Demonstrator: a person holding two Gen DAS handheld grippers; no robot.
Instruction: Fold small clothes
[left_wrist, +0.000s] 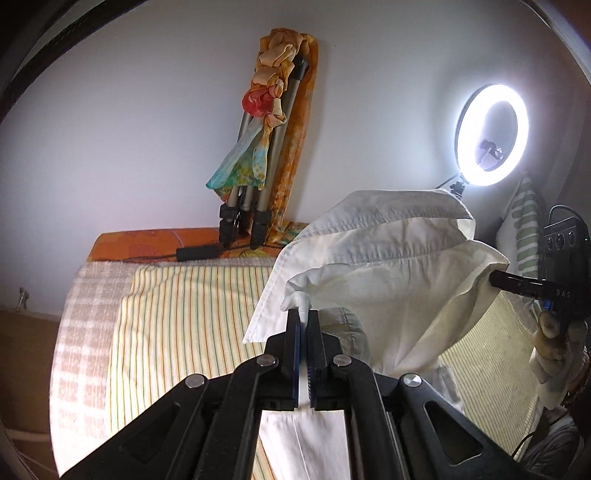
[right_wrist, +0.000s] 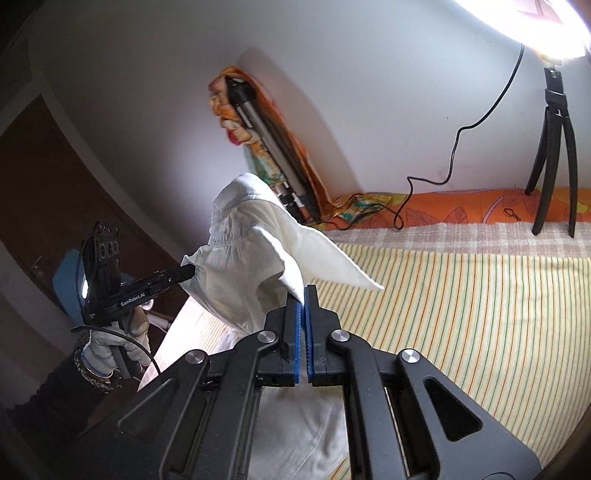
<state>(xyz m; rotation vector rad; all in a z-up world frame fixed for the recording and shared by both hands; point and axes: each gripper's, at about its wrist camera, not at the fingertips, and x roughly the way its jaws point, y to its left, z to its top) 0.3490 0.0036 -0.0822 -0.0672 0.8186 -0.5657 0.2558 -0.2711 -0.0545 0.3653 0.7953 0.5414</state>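
A small white collared shirt hangs in the air above the striped bed sheet. My left gripper is shut on a fold of the shirt's cloth at one shoulder. My right gripper is shut on the other shoulder; it also shows at the right of the left wrist view, its fingers pinching the shirt's edge. In the right wrist view the shirt stretches between both grippers, with the left gripper at its left side. The shirt's body hangs down below both grippers.
A folded tripod wrapped in a colourful scarf leans on the wall at the bed's far edge. A lit ring light on a small black tripod stands at the right. A cable runs over the orange pillow.
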